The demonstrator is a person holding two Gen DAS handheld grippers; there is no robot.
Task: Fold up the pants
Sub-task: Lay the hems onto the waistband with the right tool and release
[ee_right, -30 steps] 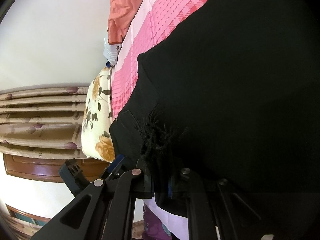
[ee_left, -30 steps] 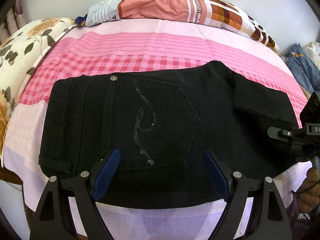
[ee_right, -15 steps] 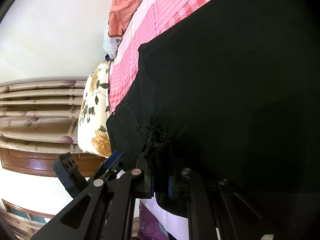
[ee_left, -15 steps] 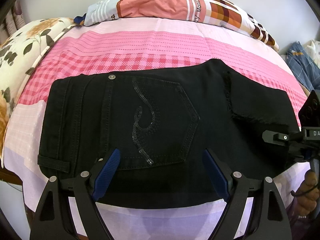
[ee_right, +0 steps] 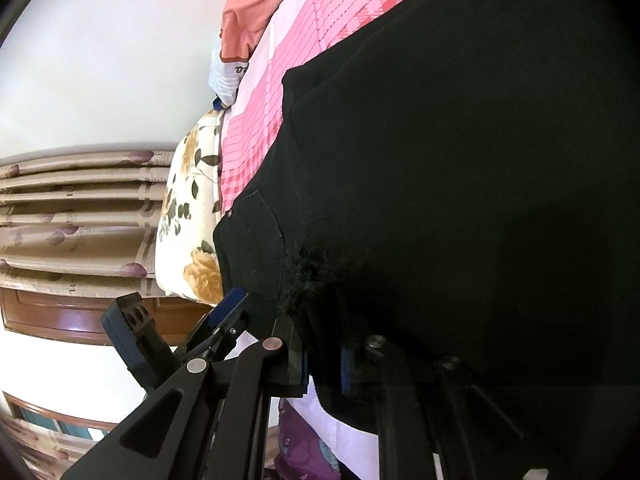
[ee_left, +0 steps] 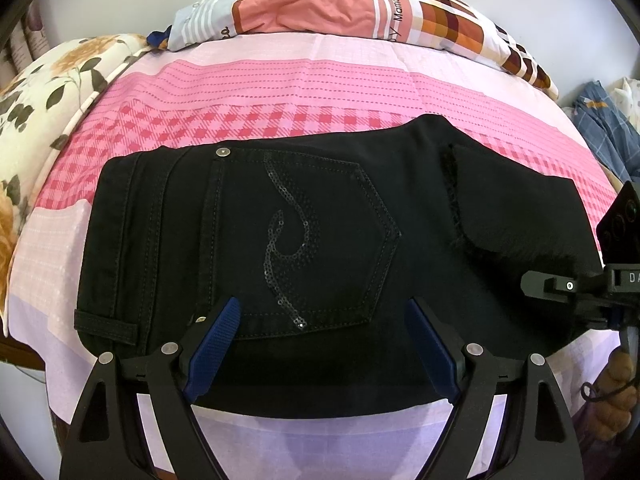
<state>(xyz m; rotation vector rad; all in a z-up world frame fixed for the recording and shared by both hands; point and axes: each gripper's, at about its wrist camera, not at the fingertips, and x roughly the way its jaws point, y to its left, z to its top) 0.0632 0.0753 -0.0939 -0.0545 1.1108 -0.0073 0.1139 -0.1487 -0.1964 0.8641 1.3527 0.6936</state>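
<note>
Black pants lie folded on the pink bed sheet, waistband to the left, back pocket with a sequin swirl facing up. A folded-over leg end with a frayed hem lies on the right part. My left gripper is open, its blue-padded fingers spread above the near edge of the pants, holding nothing. My right gripper is shut on the frayed hem fabric of the pants; it also shows at the right edge of the left wrist view.
A striped orange and white pillow lies at the head of the bed. A floral cushion sits at the left. Blue clothes lie at the far right. Curtains and a wooden frame show in the right wrist view.
The left gripper has drawn back slightly, so the pants sit a little farther off. The right gripper stays shut on the hem and has shifted slightly.
</note>
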